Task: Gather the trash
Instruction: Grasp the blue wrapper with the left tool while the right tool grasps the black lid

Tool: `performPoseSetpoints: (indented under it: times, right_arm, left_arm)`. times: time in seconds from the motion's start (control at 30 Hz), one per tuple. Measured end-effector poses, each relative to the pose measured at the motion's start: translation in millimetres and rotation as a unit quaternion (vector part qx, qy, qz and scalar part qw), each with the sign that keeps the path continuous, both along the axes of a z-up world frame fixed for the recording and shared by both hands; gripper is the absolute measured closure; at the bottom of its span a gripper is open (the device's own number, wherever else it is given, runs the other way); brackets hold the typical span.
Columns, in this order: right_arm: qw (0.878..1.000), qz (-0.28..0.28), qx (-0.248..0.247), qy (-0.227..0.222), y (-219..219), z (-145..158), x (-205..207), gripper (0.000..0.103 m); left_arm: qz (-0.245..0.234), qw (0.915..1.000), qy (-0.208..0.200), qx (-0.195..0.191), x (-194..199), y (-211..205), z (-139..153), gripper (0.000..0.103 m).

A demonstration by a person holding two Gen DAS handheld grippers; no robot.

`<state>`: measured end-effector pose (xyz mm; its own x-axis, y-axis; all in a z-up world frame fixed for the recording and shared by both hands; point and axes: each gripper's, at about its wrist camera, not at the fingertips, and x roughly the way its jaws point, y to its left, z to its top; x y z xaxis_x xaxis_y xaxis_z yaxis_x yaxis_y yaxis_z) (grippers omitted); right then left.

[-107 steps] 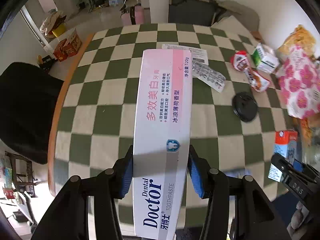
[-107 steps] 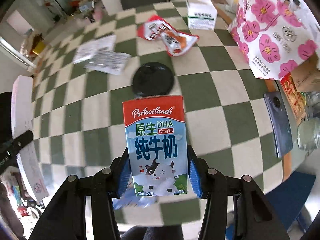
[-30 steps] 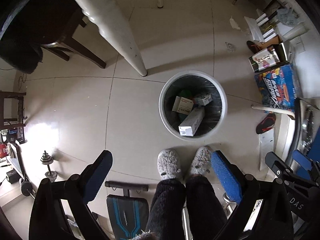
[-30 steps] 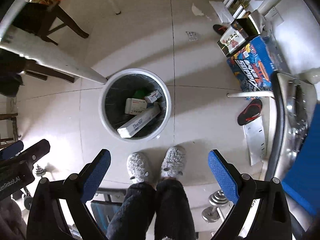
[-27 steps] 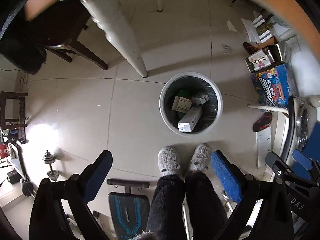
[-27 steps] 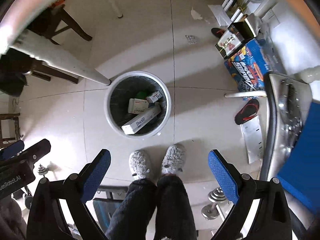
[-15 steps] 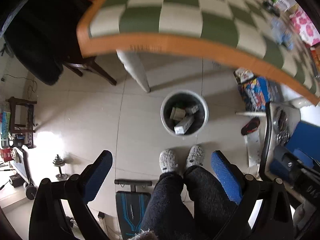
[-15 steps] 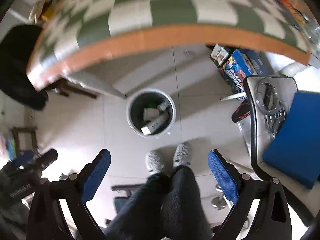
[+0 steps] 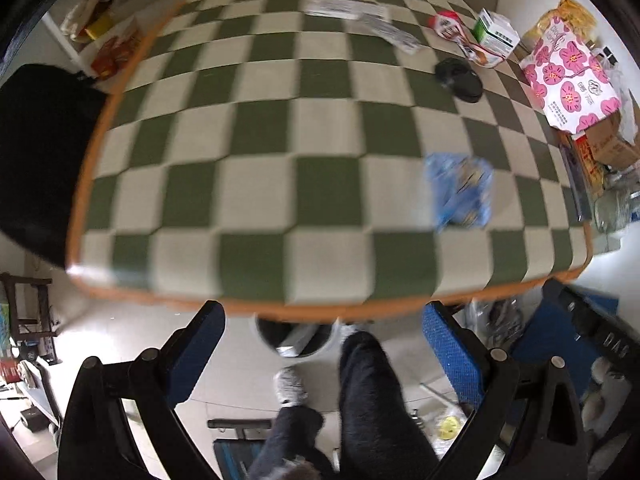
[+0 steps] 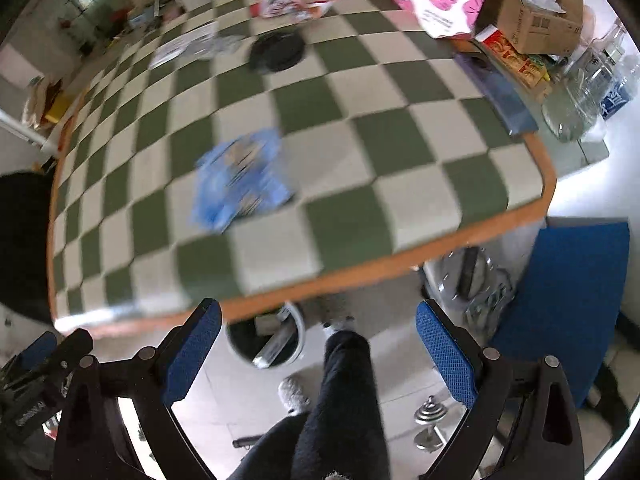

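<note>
My left gripper (image 9: pixel 324 344) and my right gripper (image 10: pixel 318 342) are both open and empty, held in front of the table's near edge. A crumpled blue wrapper (image 9: pixel 460 190) lies on the checkered table (image 9: pixel 256 168); it also shows in the right wrist view (image 10: pixel 240 180). Farther back lie a black lid (image 9: pixel 458 76), a red snack wrapper (image 9: pixel 452 30), a green-and-white box (image 9: pixel 494 34) and blister packs with a paper leaflet (image 9: pixel 360 16). The trash bin (image 9: pixel 294 336) is on the floor, partly hidden under the table edge; it also shows in the right wrist view (image 10: pixel 266 340).
A pink flowered bag (image 9: pixel 568 76), a cardboard box (image 10: pixel 528 8) and clear bottles (image 10: pixel 588 80) crowd the table's right side. A black chair (image 9: pixel 40 152) stands at the left, a blue seat (image 10: pixel 576 300) at the right. The person's legs (image 9: pixel 372 400) are below.
Both grippers have swung up from the bin on the floor towards the tabletop. The toothpaste box and milk carton held earlier were let go; the toothpaste box showed in the bin.
</note>
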<state>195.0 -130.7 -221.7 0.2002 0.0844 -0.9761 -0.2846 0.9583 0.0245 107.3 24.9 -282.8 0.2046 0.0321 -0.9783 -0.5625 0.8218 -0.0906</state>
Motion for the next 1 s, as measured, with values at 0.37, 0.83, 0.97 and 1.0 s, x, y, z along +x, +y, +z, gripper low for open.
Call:
performPoseSetpoints:
  times: [0.37, 0.83, 0.97, 1.0]
  right_arm:
    - [0.998, -0.025, -0.011, 0.063, -22, -50, 153, 0.004]
    - [0.995, 0.076, 0.012, 0.056, 117, -57, 260, 0.004]
    - [0.993, 0.103, 0.000, 0.051, 172, -69, 282, 0.000]
    - [0.993, 0.108, -0.007, 0.048, 181, -73, 284, 0.000]
  left_arm:
    - [-0.015, 0.9913, 0.070, -0.110, 146, -26, -83, 0.049]
    - [0.074, 0.9959, 0.052, 0.005, 181, 72, -45, 0.091]
    - [0.097, 0.9935, 0.054, 0.022, 195, 99, -45, 0.091]
    - [0.101, 0.9932, 0.053, 0.024, 199, 104, -45, 0.091]
